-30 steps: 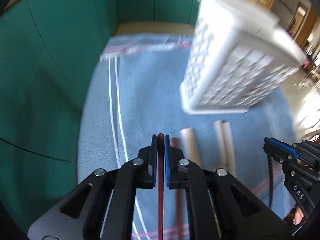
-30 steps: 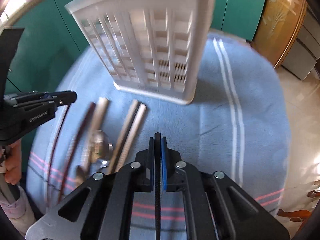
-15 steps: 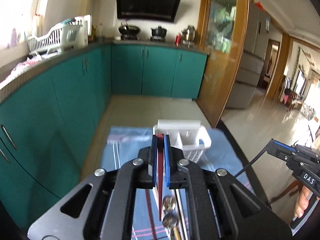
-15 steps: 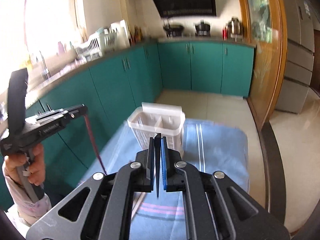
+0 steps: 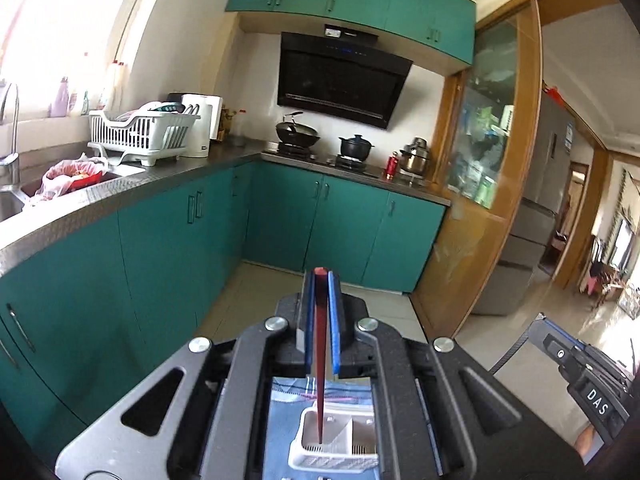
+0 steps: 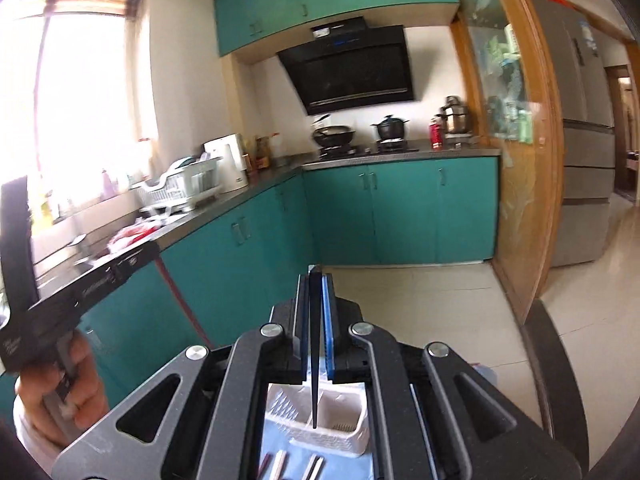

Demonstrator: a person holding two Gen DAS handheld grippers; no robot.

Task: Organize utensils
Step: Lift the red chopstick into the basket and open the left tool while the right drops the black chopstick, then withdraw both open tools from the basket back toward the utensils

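Both grippers have tipped further up since half a second ago, so the kitchen fills each view and the white utensil caddy [image 5: 334,446] now shows only low down between the fingers, on the blue cloth [image 5: 280,432]. Left gripper [image 5: 320,280] is clamped on a red chopstick [image 5: 319,360] whose tip hangs over the caddy's left compartment. Right gripper [image 6: 315,276] pinches a black chopstick [image 6: 315,360] above the caddy, with more utensils [image 6: 276,464] lying on the cloth at its near side.
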